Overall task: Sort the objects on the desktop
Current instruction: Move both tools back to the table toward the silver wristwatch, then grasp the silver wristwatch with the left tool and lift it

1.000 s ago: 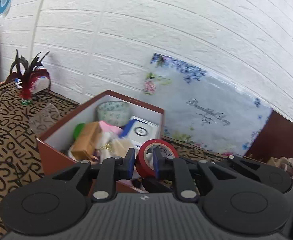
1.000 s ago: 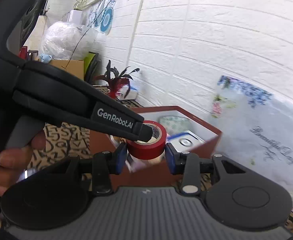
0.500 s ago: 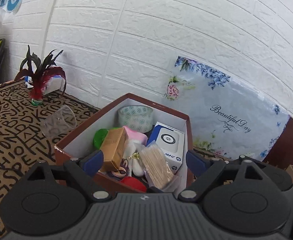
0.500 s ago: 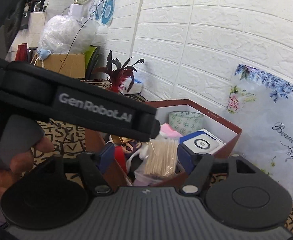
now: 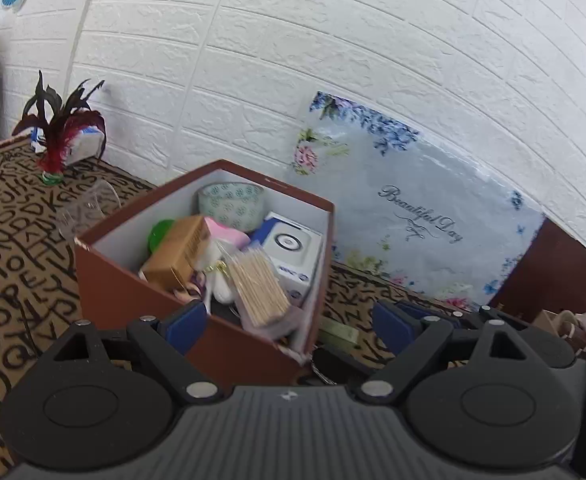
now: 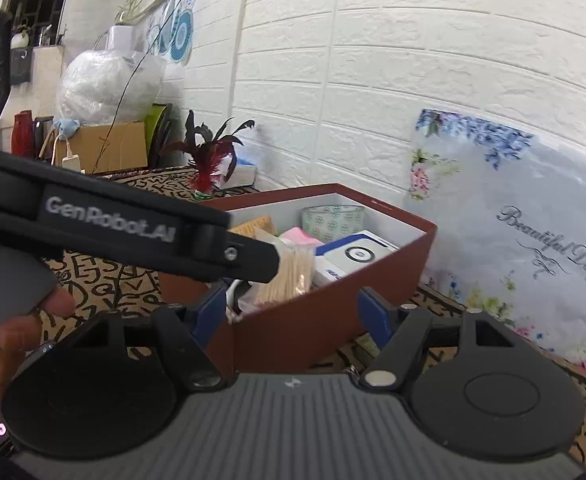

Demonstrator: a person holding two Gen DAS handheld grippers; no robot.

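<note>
A brown box (image 5: 141, 292) with a white inside stands on the letter-patterned tablecloth, also seen in the right wrist view (image 6: 333, 312). It holds a patterned tape roll (image 5: 231, 205), a tan carton (image 5: 177, 252), a bag of toothpicks (image 5: 259, 288), a white and blue box (image 5: 291, 252) and pink and green items. The red tape roll is out of sight. My left gripper (image 5: 289, 326) is open and empty just in front of the box. My right gripper (image 6: 293, 312) is open and empty, close before the box. The left gripper's arm (image 6: 133, 232) crosses the right wrist view.
A floral plastic sheet (image 5: 413, 216) leans on the white brick wall to the right of the box. A red feather shuttlecock (image 5: 59, 136) and a clear cup (image 5: 87, 208) lie at the left. Small items (image 5: 573, 328) sit at the far right. Cartons and a wrapped bundle (image 6: 105, 84) stand beyond the table's left end.
One second ago my left gripper was shut on a red tape roll over the box. It has opened, the roll has dropped into the box, and both grippers have drawn back, open.
</note>
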